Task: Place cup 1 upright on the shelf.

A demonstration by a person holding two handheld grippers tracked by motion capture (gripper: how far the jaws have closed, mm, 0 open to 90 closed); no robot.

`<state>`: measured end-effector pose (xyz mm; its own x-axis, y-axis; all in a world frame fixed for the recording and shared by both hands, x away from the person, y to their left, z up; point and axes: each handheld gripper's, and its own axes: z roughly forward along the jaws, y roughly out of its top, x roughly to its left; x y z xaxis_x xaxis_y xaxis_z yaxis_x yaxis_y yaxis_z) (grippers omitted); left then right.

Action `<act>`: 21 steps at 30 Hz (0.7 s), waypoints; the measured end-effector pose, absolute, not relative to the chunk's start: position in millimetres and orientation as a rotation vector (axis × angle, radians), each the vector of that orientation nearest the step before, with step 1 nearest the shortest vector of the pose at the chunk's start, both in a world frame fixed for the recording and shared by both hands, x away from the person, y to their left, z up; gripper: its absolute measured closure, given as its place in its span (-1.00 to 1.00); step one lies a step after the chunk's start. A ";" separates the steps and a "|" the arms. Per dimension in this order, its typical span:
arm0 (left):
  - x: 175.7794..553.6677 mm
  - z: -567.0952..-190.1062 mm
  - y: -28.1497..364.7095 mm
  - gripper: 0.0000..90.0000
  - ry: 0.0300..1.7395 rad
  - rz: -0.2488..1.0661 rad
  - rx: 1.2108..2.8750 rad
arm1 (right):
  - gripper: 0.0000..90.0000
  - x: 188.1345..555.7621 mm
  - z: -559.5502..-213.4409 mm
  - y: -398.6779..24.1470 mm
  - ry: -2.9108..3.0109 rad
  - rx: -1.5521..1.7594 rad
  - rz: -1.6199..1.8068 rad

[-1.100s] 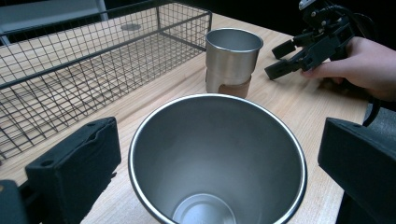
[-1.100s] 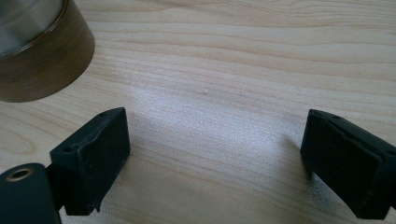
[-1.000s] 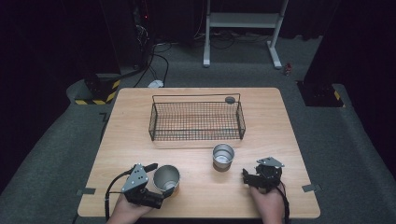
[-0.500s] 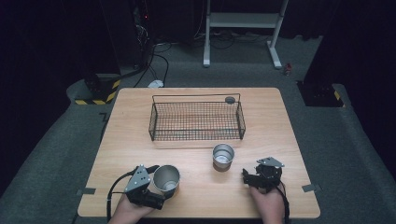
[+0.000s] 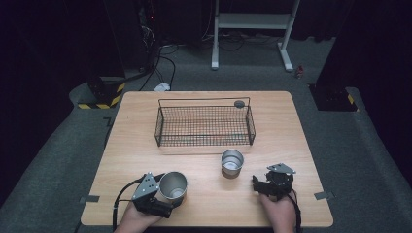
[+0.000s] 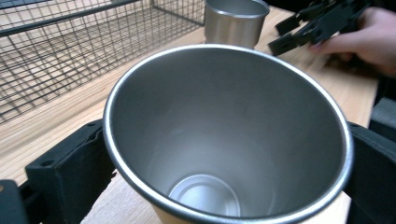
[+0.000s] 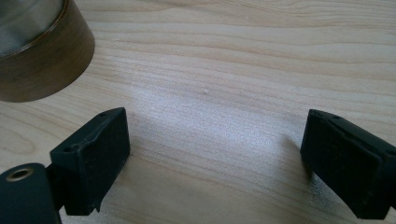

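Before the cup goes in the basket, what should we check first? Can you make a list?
1. Left gripper has its jaws on both sides of the held cup: ok.
2. Held cup is empty inside: ok.
3. Wire basket has room in it: ok.
4. Second cup stands apart from the held cup, not blocking it: ok.
5. Right gripper is open and holding nothing, ready for the second cup: ok.
6. Grip is tight enough for lifting: cannot tell.

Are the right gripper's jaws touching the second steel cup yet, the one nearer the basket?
Apart. In the right gripper view the right gripper has its jaws spread wide over bare wood, and the cup stands clear of them, off to the upper left.
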<state>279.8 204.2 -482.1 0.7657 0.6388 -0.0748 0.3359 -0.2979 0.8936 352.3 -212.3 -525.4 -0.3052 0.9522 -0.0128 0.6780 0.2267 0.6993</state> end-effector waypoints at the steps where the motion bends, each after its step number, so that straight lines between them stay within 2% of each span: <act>1: 279.8 -482.1 204.2 -0.99 0.742 0.361 1.909 | -0.82 352.3 -525.4 -212.3 2.065 1.498 0.831; 10: 283.4 -484.5 201.2 -0.99 0.727 0.350 1.899 | -0.82 352.3 -525.5 -212.3 2.063 1.498 0.831; 21: 278.8 -485.8 201.2 -0.75 0.719 0.402 1.880 | -0.82 352.4 -525.5 -212.3 2.064 1.496 0.831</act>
<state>278.8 201.2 -485.8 0.7644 0.6429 -0.0482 0.2962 -0.2839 0.9120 352.4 -212.3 -525.5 -0.3053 0.9522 -0.0139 0.6766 0.2272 0.7004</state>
